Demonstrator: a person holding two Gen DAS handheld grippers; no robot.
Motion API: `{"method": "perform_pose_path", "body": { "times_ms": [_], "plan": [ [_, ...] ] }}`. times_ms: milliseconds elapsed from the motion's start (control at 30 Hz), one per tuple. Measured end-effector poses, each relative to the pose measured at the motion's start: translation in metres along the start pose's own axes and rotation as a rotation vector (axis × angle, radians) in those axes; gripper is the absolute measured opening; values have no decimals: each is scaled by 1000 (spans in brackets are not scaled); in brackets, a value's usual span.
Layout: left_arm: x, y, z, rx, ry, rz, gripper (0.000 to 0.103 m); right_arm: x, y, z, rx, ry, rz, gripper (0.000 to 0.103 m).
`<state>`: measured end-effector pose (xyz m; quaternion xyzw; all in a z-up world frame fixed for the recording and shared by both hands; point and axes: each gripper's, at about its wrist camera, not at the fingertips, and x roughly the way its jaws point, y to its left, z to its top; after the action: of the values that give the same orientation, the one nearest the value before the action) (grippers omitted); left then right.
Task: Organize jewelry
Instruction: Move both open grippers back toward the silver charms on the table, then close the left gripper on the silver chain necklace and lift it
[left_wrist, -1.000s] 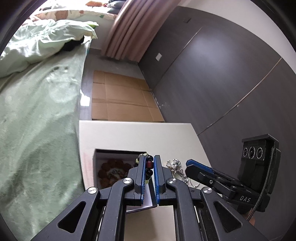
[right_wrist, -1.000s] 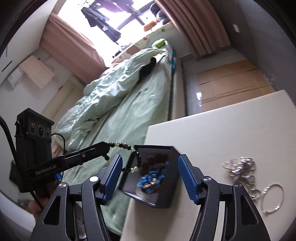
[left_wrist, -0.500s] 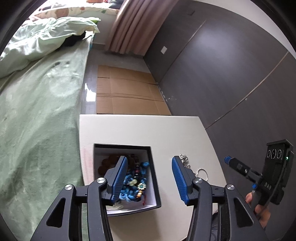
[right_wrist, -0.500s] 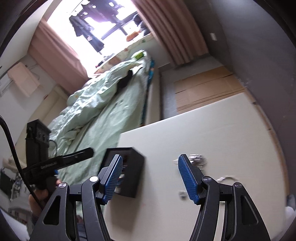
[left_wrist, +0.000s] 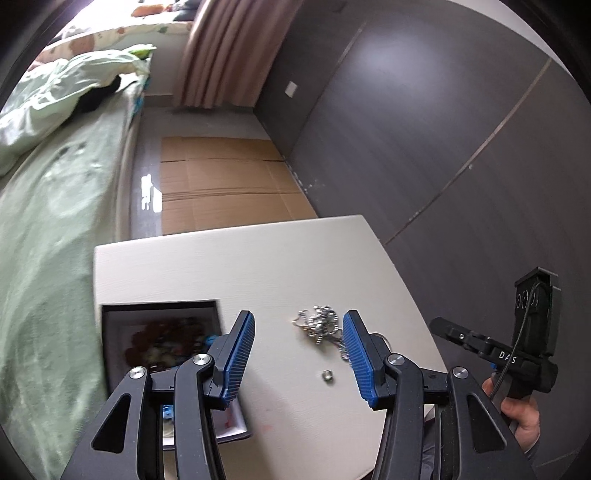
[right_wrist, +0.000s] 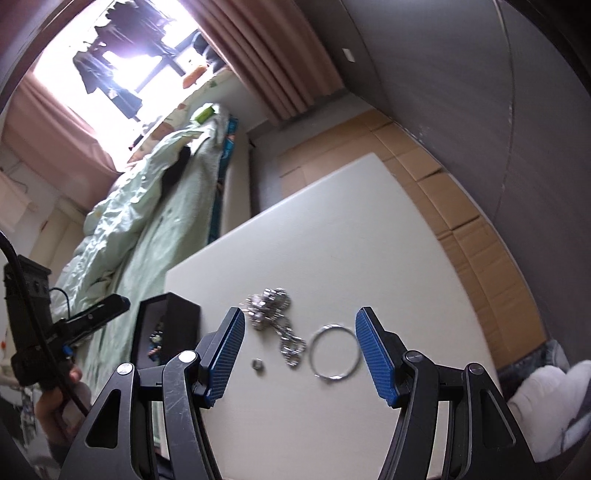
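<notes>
Silver chain (right_wrist: 275, 317) heaped on the white table (right_wrist: 332, 258), trailing from 11 toward 5 o'clock, ending just beside a ring-shaped bangle (right_wrist: 334, 350) at 3 o'clock. Small bead (right_wrist: 257, 364) near at 7 o'clock. Black box (left_wrist: 110, 332) of beads at 9 o'clock. Left gripper (left_wrist: 298, 356) and right gripper (right_wrist: 299, 354) both spread wide, holding nothing. Green bed (right_wrist: 155, 221), cardboard (left_wrist: 221, 192) on floor.
</notes>
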<state>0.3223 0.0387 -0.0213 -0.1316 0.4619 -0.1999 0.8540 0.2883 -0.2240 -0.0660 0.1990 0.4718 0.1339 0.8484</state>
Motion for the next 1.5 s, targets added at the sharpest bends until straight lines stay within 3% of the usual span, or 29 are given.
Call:
{"method": "perform_pose_path", "body": {
  "times_ms": [333, 467, 600, 1133, 1267, 1333, 1367, 1500],
  "plan": [
    [49, -49, -3, 117, 66, -5, 51, -1, -23, -13, 73, 18, -15, 63],
    [71, -59, -3, 149, 98, 3, 45, -2, -31, -15, 90, 14, -28, 63],
    [95, -60, -4, 164, 141, 23, 40, 4, -44, -14, 130, 26, -36, 63],
    [149, -54, -6, 190, 230, 87, 39, 18, -64, -10, 201, 57, 7, 63],
    [150, -63, -11, 256, 230, 136, 38, 20, -63, -11, 195, 64, 8, 63],
    [150, -68, -15, 291, 228, 182, 31, 21, -61, -11, 187, 68, 6, 63],
    [149, -68, -15, 298, 225, 204, 22, 21, -60, -11, 183, 70, 4, 63],
    [145, -63, -15, 283, 236, 193, 20, 23, -57, -12, 167, 73, -15, 63]
  ]
}}
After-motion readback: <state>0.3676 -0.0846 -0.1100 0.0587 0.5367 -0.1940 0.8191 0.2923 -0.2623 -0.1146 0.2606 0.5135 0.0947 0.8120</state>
